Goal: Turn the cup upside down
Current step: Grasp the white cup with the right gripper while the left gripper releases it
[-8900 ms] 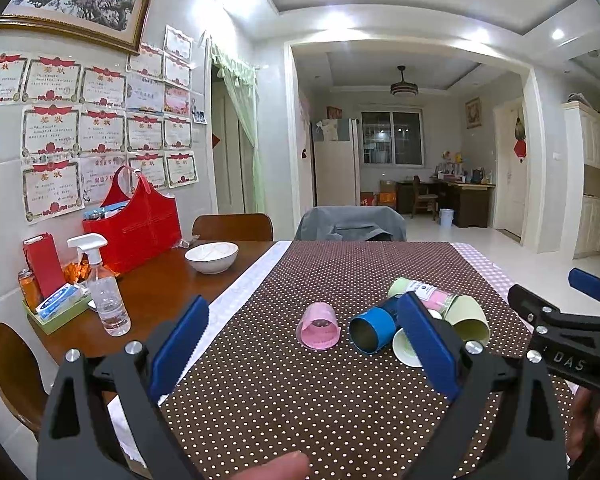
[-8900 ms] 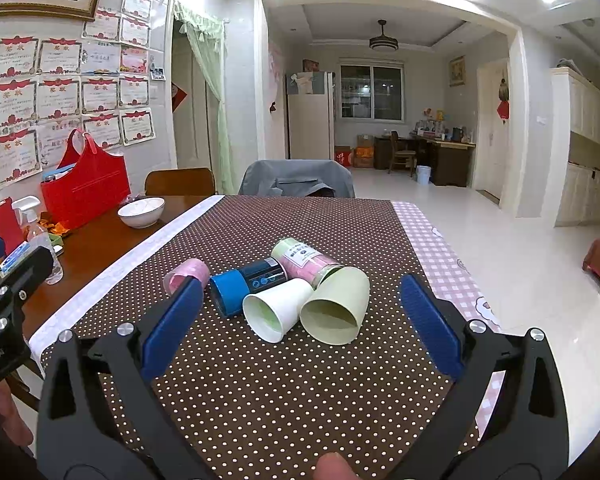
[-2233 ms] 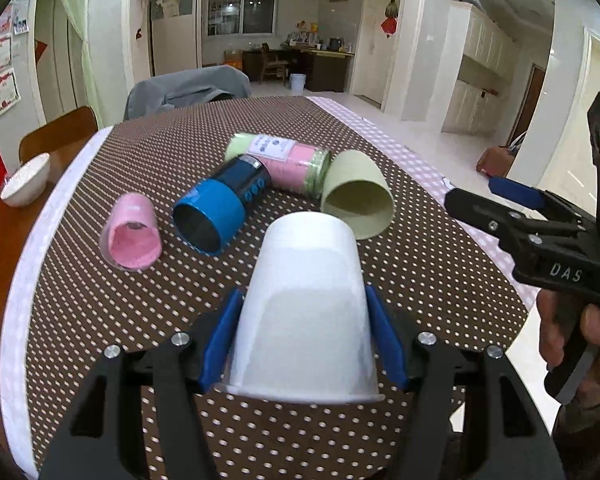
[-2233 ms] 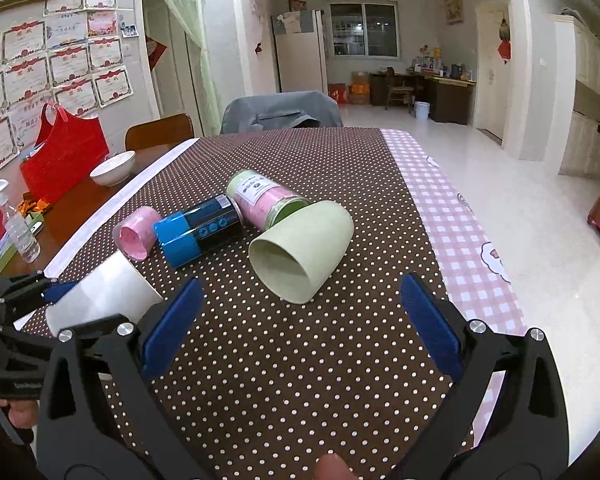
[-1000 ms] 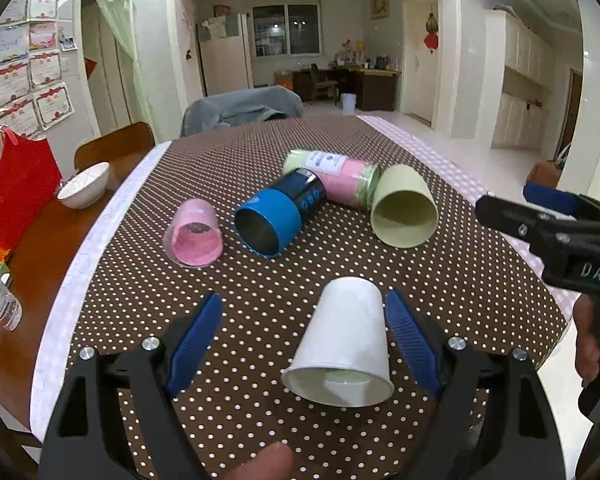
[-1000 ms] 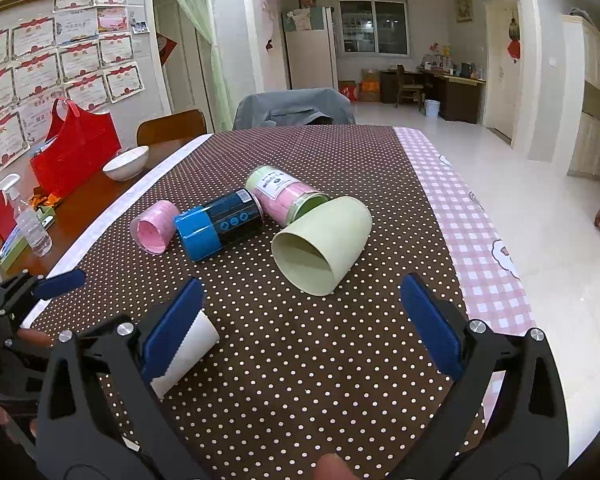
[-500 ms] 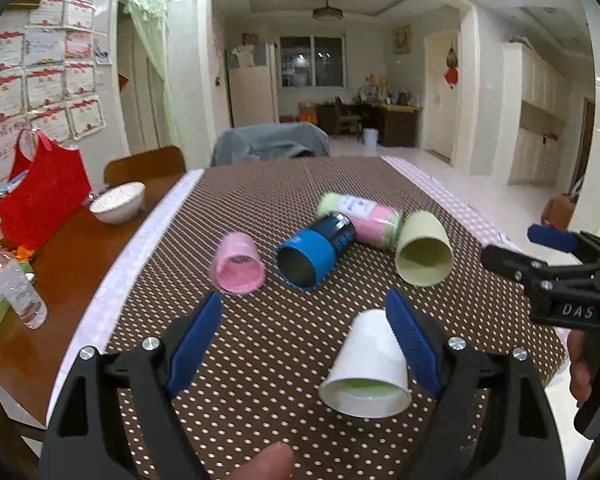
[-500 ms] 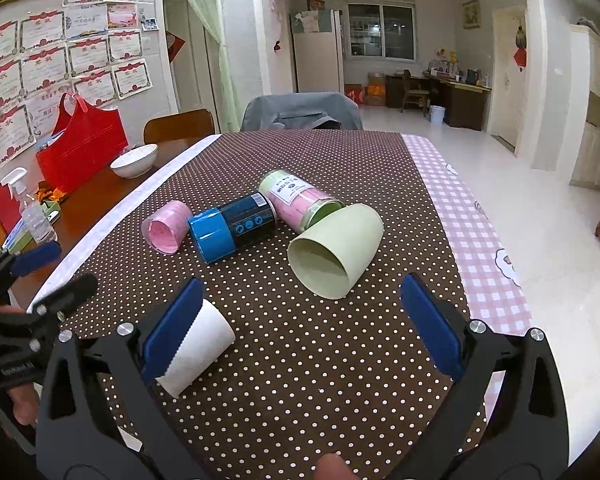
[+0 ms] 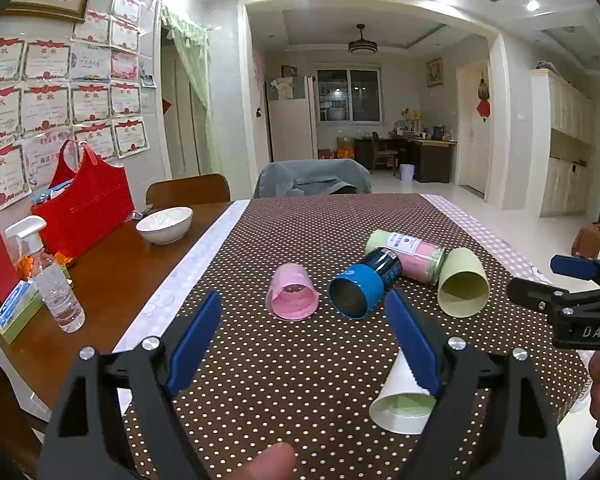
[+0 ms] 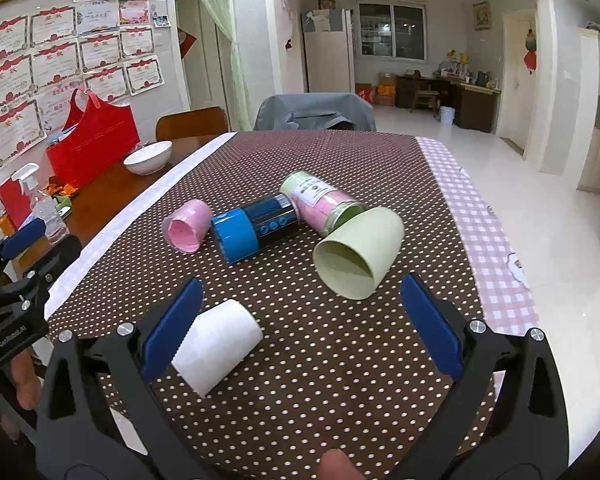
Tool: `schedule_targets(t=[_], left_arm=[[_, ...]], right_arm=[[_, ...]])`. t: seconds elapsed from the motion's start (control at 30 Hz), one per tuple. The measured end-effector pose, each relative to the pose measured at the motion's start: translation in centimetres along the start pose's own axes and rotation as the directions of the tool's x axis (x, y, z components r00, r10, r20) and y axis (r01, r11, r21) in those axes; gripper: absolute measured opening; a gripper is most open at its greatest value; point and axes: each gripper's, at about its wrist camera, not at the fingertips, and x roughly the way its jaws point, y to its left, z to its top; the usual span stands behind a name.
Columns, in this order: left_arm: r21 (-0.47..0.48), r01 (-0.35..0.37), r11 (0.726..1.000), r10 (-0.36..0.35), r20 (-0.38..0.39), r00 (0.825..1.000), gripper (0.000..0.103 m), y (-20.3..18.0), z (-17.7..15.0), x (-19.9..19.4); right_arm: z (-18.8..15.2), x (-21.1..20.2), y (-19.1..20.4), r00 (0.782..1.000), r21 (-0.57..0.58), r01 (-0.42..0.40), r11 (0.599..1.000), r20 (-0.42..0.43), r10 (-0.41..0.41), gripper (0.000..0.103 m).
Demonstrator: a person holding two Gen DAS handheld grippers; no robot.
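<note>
A white paper cup (image 9: pixel 400 404) stands mouth down on the brown dotted tablecloth near the front edge; it also shows in the right wrist view (image 10: pixel 218 346). My left gripper (image 9: pixel 304 332) is open and empty, behind and left of the cup, with its right finger overlapping the cup. My right gripper (image 10: pixel 300 316) is open and empty, with the cup beside its left finger. A pale green cup (image 10: pixel 358 252), a pink cup (image 10: pixel 186 226), a blue tumbler (image 10: pixel 256 228) and a pink-and-green bottle (image 10: pixel 320 200) lie on their sides mid-table.
A white bowl (image 9: pixel 164 224), a red bag (image 9: pixel 82 204) and a spray bottle (image 9: pixel 52 280) stand on the bare wood at the left. Chairs stand at the table's far end. The table's right edge drops to the tiled floor.
The left gripper let go of the white cup, left it mouth down on the cloth, and has drawn back and to the left. The right gripper has barely moved.
</note>
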Motion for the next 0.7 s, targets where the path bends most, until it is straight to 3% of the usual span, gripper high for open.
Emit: schedule_targets(t=[0.33, 0.57, 0.67, 0.7], left_arm=[[-0.015, -0.051, 0.999, 0.052, 0.042, 0.998, 0.083, 2.0, -0.5, -0.9], [-0.037, -0.055, 0.998, 0.056, 0.022, 0.998, 0.083, 3.6, -1.7, 0.3], [-0.049, -0.042, 0.998, 0.042, 0.012, 0.999, 0.083, 3.8, -2.2, 0.7], [-0.052, -0.034, 0.998, 0.034, 0.008, 0.999, 0.083, 3.9, -2.4, 0.9]], right_arm=[[0.5, 2.9, 1.0, 0.98, 0.088, -0.066, 0.994, -0.184, 0.081, 0.097], [-0.1, 6.2, 2.5, 0.925, 0.16, -0.079, 0.984, -0.357, 0.132, 0.097], [-0.1, 7.5, 2.6, 0.891, 0.236, -0.083, 0.968, -0.418, 0.178, 0.097], [-0.2, 8.2, 2.5, 0.87, 0.278, -0.086, 0.957, -0.448, 0.208, 0.097]])
